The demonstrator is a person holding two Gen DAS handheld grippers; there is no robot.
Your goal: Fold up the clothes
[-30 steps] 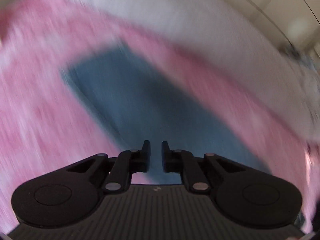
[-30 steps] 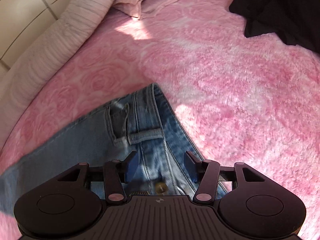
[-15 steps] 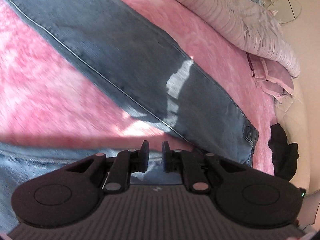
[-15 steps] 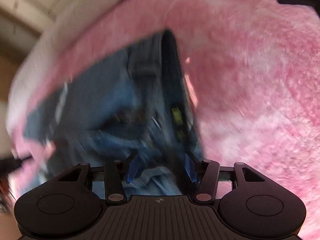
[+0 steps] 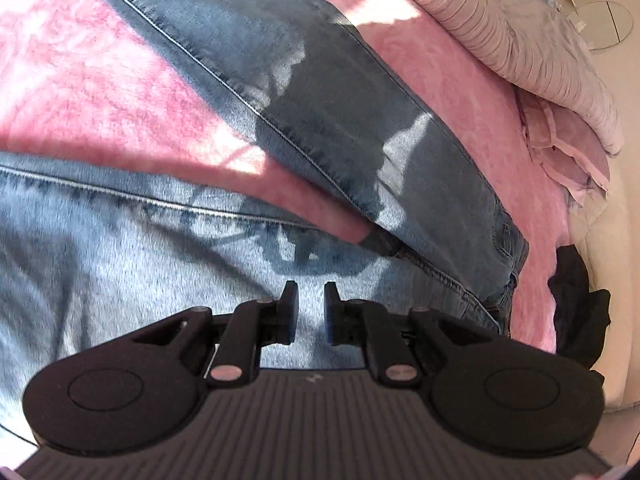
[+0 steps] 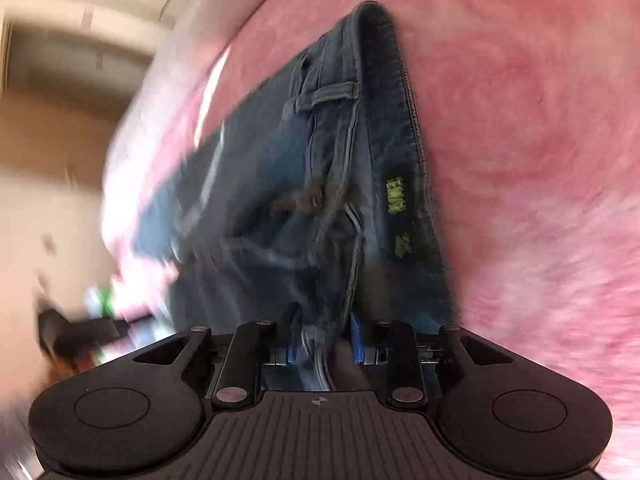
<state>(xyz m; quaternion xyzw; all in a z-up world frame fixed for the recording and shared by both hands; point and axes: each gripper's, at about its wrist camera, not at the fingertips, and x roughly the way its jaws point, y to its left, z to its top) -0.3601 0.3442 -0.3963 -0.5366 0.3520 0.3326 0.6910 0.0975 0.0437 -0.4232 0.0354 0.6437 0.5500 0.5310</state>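
A pair of blue jeans (image 5: 328,92) lies on a pink fluffy blanket (image 5: 80,80), its two legs spread apart. My left gripper (image 5: 311,300) hovers over the nearer leg (image 5: 120,264), close to the crotch; its jaws stand a narrow gap apart with nothing between them. My right gripper (image 6: 323,318) is shut on the jeans' waistband (image 6: 376,184) and lifts it, so the denim hangs up from the blanket (image 6: 520,140). The right wrist view is motion-blurred on its left side.
A striped pale quilt (image 5: 520,36) and a pink pillowcase (image 5: 560,152) lie along the bed's far edge. A black garment (image 5: 576,300) lies at the right. The room's floor and wall show blurred at the left of the right wrist view.
My right gripper has closed on the waistband and raised it, swinging left. My left gripper has moved down along the legs to the crotch area, jaws unchanged.
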